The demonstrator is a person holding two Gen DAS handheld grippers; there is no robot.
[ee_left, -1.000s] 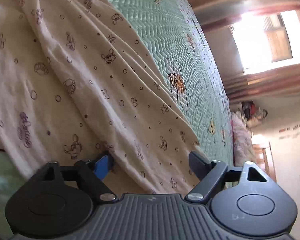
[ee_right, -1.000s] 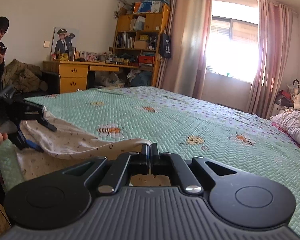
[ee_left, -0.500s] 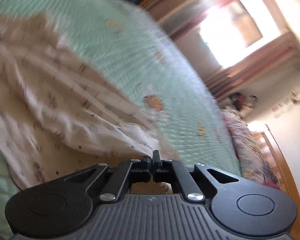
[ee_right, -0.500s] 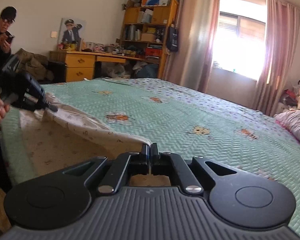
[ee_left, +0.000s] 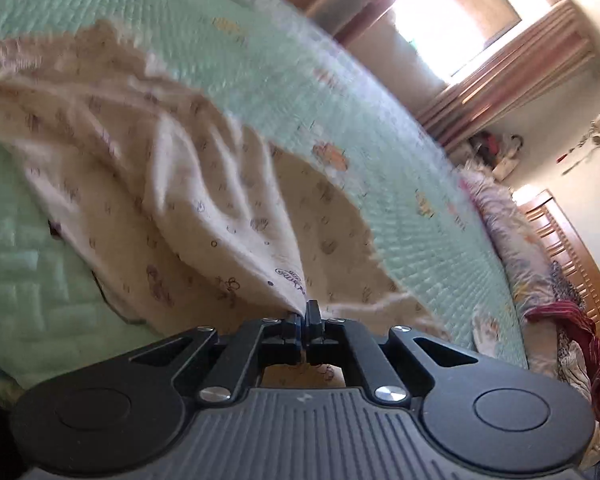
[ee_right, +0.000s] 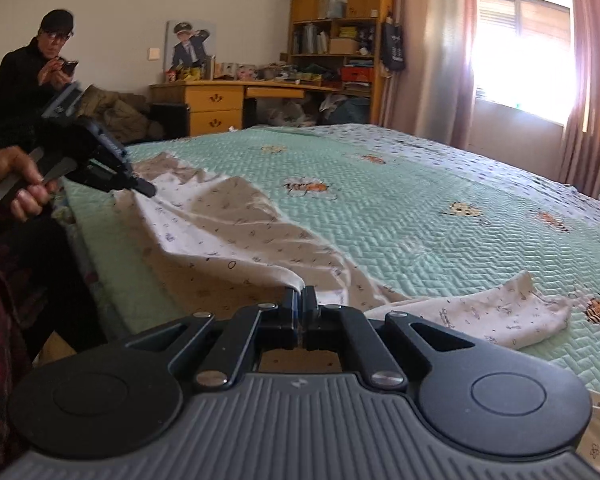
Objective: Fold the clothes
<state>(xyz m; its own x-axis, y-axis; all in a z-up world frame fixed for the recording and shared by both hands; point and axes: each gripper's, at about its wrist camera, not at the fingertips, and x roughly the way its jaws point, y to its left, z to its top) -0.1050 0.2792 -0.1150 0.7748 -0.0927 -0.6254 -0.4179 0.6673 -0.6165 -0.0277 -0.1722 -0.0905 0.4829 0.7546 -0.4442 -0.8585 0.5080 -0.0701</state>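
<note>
A cream garment (ee_left: 188,184) with small purple prints lies spread over the near edge of the green quilted bed (ee_left: 340,92). My left gripper (ee_left: 305,312) is shut on its hem, lifting that edge above the bed. In the right wrist view the same garment (ee_right: 236,232) stretches taut between the two grippers. My right gripper (ee_right: 302,296) is shut on the other end of the hem. The left gripper (ee_right: 142,188) appears at the left, held by a hand (ee_right: 16,176), pinching the cloth. A sleeve (ee_right: 500,312) lies flat on the bed at the right.
The green bed (ee_right: 440,208) runs far back toward a bright window (ee_right: 516,44) with pink curtains. A person in black (ee_right: 28,80) sits at the back left near a wooden desk (ee_right: 236,104) and bookshelf (ee_right: 340,20). Pillows (ee_left: 516,248) lie at the headboard.
My left gripper closed on the garment's hem and lifted it off the bed. Both grippers have raised the cloth edge, which is now taut between them.
</note>
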